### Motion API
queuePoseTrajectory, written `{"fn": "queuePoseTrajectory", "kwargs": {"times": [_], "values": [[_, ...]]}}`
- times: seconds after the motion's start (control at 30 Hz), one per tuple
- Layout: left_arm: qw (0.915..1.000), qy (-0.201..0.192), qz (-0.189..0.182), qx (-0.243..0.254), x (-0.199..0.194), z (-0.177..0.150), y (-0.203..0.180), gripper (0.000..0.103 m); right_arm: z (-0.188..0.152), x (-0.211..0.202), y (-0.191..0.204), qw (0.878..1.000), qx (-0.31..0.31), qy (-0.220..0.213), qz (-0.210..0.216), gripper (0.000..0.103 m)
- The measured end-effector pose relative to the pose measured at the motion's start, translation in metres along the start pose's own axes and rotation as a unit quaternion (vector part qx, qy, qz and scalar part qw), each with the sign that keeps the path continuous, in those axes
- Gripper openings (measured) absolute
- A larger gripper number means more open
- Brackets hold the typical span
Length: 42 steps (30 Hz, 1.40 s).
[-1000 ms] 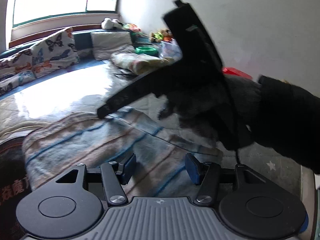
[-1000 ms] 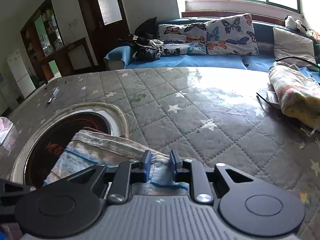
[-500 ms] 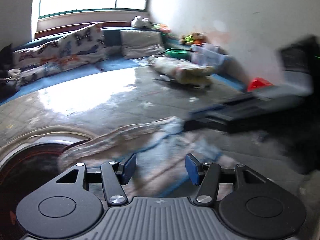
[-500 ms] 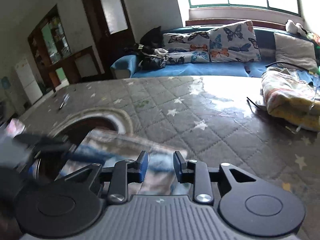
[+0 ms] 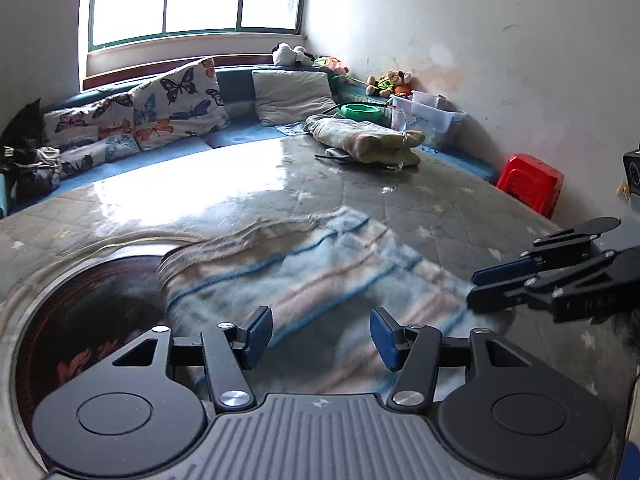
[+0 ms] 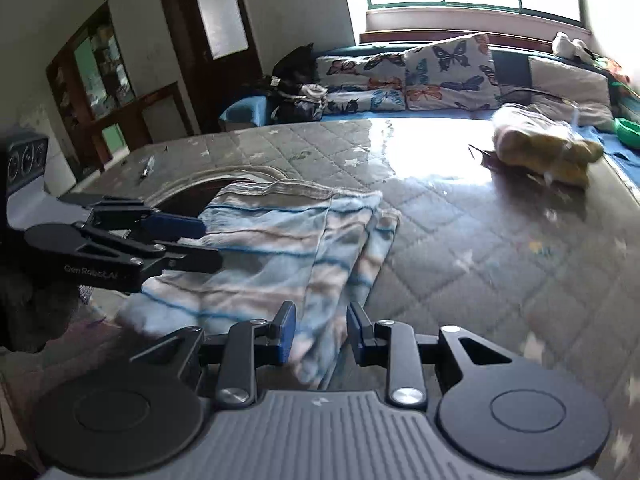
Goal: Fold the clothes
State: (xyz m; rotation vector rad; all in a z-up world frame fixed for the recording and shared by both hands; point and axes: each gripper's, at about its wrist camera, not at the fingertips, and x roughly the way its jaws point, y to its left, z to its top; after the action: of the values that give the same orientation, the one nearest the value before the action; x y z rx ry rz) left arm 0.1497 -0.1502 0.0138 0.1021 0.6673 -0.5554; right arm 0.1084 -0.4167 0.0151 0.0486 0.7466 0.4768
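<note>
A folded cloth with blue, white and tan stripes [image 5: 320,272] lies flat on the grey quilted mattress [image 5: 420,208]; it also shows in the right wrist view [image 6: 280,248]. My left gripper [image 5: 320,336] is open and empty, just above the cloth's near edge. My right gripper [image 6: 320,332] is open and empty over the cloth's right-hand fold. Each gripper shows in the other's view: the right one [image 5: 476,288] at the cloth's right edge, the left one [image 6: 208,240] at its left edge.
A round dark patterned patch [image 5: 80,320] lies under the cloth's left part. A rolled blanket [image 5: 364,140] sits at the far side of the mattress. Butterfly cushions [image 5: 176,100], a red stool [image 5: 532,180] and clear bins [image 5: 432,116] line the room's edges.
My right gripper opened and let go of the cloth, then drew back to the right. The cloth now lies folded flat. My left gripper stayed open and pulled back.
</note>
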Motion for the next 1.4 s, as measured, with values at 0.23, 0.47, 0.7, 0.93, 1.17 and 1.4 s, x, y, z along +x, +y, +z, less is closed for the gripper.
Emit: {"fn": "queuePoseTrajectory", "kwargs": {"times": [0.23, 0.47, 0.7, 0.93, 1.17, 1.4], "values": [[0.9994, -0.007, 0.031, -0.01, -0.032, -0.031, 0.007, 0.058, -0.019, -0.004, 0.002, 0.998, 0.049, -0.024, -0.027, 0.03], [0.9993, -0.005, 0.021, -0.029, -0.061, -0.062, 0.012, 0.059, -0.037, -0.006, 0.011, 0.995, 0.081, -0.045, -0.04, 0.037], [0.9963, 0.005, 0.015, -0.084, -0.056, -0.071, 0.021, 0.056, -0.05, -0.002, 0.007, 0.989, 0.134, -0.056, -0.037, 0.037], [0.9957, 0.007, -0.011, -0.091, -0.054, -0.076, 0.021, 0.015, -0.053, -0.002, 0.013, 0.988, 0.143, -0.049, -0.031, 0.024], [0.997, 0.017, -0.022, -0.072, -0.071, -0.08, 0.025, 0.011, -0.062, -0.013, 0.03, 0.993, 0.114, -0.028, -0.016, 0.022], [0.9973, 0.024, -0.03, -0.062, -0.086, -0.079, 0.031, 0.017, -0.061, -0.027, 0.033, 0.994, 0.106, -0.029, -0.002, 0.04]]}}
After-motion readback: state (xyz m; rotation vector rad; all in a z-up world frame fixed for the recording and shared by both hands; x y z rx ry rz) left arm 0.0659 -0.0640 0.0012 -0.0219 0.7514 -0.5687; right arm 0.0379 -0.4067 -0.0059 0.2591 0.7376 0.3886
